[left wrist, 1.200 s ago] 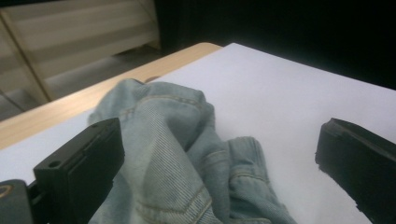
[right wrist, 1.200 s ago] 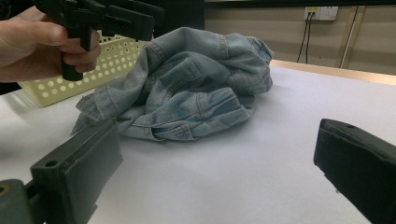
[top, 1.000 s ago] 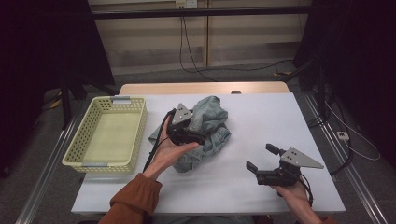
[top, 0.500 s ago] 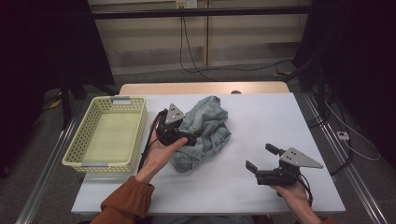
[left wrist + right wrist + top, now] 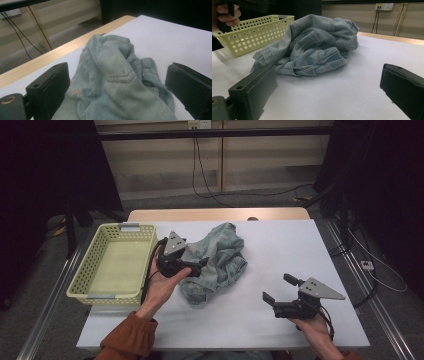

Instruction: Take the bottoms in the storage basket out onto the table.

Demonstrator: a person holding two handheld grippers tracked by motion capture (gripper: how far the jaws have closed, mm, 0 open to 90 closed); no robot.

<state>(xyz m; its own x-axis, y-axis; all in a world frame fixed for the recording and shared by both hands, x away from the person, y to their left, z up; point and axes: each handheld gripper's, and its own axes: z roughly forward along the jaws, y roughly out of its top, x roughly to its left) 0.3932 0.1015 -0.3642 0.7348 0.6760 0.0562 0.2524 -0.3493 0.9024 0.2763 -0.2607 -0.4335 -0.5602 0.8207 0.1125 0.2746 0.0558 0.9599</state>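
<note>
Leftward has drifted the left tool, jaws spread over crumpled faded denim; right tool spread too.

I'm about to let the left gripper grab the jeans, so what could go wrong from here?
The left gripper is open over a thick bunched fold of the jeans; it may catch only one layer, which could slip out. The basket stands close beside that hand and could get knocked.
</note>
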